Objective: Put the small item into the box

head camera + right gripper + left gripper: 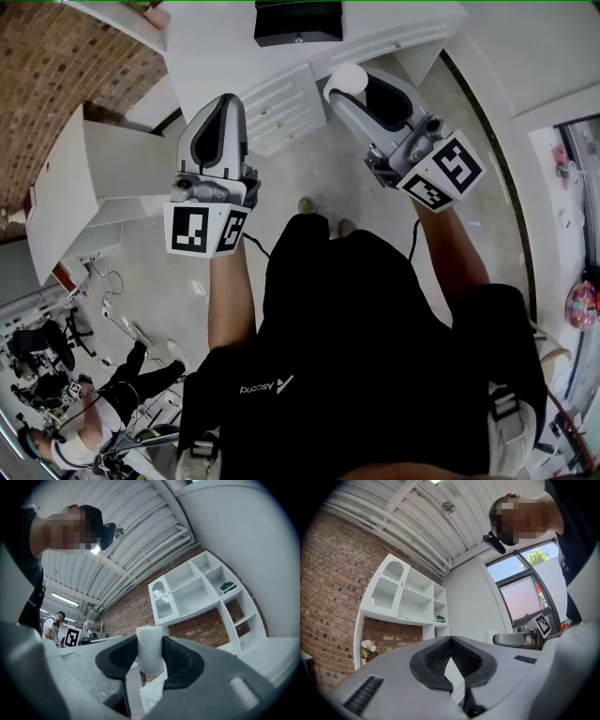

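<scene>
The right gripper [150,660] is clamped on the small white cylinder [149,641], which stands upright between its pads with its top poking above them. The left gripper [451,644] has its jaws pressed together on nothing. The pick-up looks done; carrying and dropping remain. A black box [298,21] sits on a white counter [216,47], well ahead of both fingertips, and is probably the target.

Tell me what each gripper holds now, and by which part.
Right gripper: small white item, pinched across its sides, top poking out above the jaws. Left gripper: nothing, jaws together.
</scene>
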A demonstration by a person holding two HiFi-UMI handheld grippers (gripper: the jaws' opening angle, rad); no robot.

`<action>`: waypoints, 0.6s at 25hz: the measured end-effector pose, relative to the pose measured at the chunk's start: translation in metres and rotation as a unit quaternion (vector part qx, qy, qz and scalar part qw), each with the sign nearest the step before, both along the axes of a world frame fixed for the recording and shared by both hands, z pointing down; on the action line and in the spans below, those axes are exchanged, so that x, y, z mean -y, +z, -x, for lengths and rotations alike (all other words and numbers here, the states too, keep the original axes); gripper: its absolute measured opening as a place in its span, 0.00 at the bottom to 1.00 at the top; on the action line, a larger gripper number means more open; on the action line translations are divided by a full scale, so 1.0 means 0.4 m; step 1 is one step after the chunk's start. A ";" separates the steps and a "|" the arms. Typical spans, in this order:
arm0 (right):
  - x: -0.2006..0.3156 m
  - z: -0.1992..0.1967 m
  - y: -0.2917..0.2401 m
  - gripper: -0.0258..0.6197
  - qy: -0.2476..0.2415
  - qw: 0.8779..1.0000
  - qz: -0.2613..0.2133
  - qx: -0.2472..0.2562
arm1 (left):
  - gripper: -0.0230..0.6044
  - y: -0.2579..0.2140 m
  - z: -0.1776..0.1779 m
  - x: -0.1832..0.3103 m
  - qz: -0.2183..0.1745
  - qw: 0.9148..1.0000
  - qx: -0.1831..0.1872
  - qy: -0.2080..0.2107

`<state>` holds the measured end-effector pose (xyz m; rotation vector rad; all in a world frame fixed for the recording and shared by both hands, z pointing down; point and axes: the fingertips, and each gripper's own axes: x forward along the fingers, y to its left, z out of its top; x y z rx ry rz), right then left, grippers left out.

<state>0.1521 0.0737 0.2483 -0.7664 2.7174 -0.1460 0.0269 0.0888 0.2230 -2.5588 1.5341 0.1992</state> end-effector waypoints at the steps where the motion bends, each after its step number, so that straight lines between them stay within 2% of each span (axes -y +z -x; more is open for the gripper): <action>1: 0.013 0.004 0.000 0.29 -0.001 1.000 -0.001 -0.003 | 0.03 -0.002 0.003 0.013 -0.002 1.000 0.001 -0.001; 9: 0.178 0.083 0.022 0.29 -0.007 0.999 0.013 -0.037 | 0.03 0.012 0.058 0.156 -0.013 1.000 -0.011 0.003; 15: 0.335 0.186 0.046 0.29 -0.001 0.998 0.017 -0.065 | 0.03 0.047 0.145 0.324 -0.012 1.000 -0.017 0.011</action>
